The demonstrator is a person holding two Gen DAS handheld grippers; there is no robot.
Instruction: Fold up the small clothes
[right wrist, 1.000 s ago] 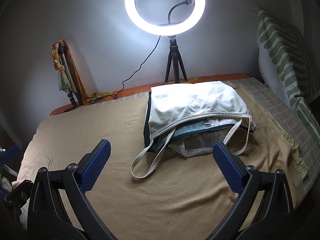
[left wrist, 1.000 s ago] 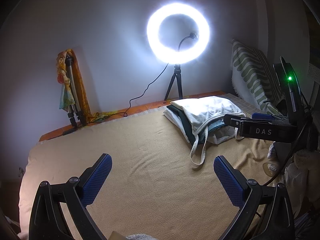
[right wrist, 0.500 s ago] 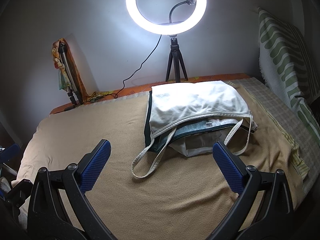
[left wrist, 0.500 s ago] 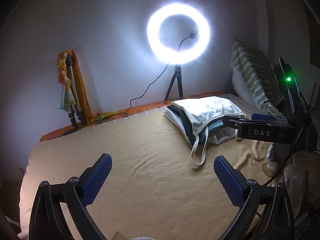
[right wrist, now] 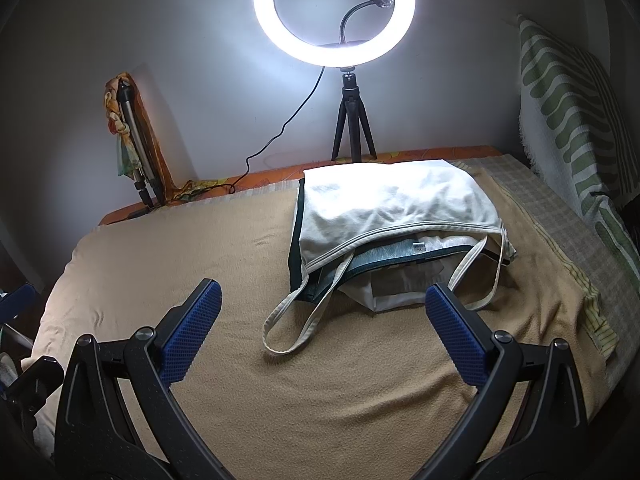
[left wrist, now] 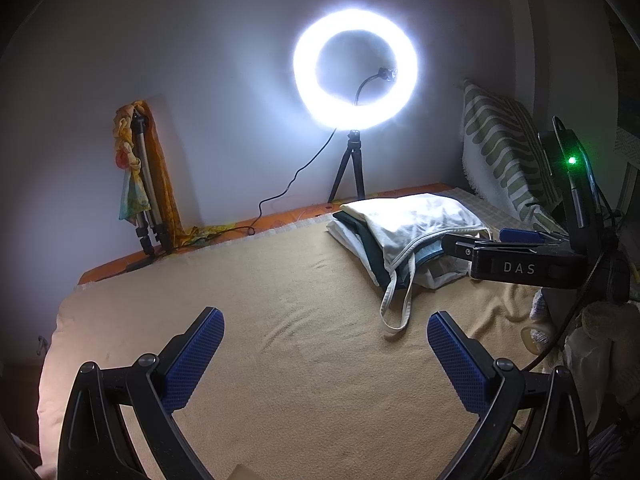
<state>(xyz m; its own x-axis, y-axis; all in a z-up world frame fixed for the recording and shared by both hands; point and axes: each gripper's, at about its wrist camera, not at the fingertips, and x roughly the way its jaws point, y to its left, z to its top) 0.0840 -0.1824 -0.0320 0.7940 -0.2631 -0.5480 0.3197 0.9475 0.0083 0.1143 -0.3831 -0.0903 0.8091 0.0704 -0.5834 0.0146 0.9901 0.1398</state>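
Jaws wide apart & empty on both the left gripper (left wrist: pixel 326 354) and right gripper (right wrist: pixel 323 326), prob. readying a pick from the clothes pile (right wrist: pixel 394 232), centre-right of frame on the tan blanket (right wrist: pixel 320 392), w/ strap (right wrist: pixel 298 324) trailing toward them.

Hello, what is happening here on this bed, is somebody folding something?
Not yet. A person holds two grippers above the tan blanket. The left gripper and the right gripper are both open and empty. A stack of small clothes, white strappy top uppermost, lies untouched just beyond the right gripper's fingers.
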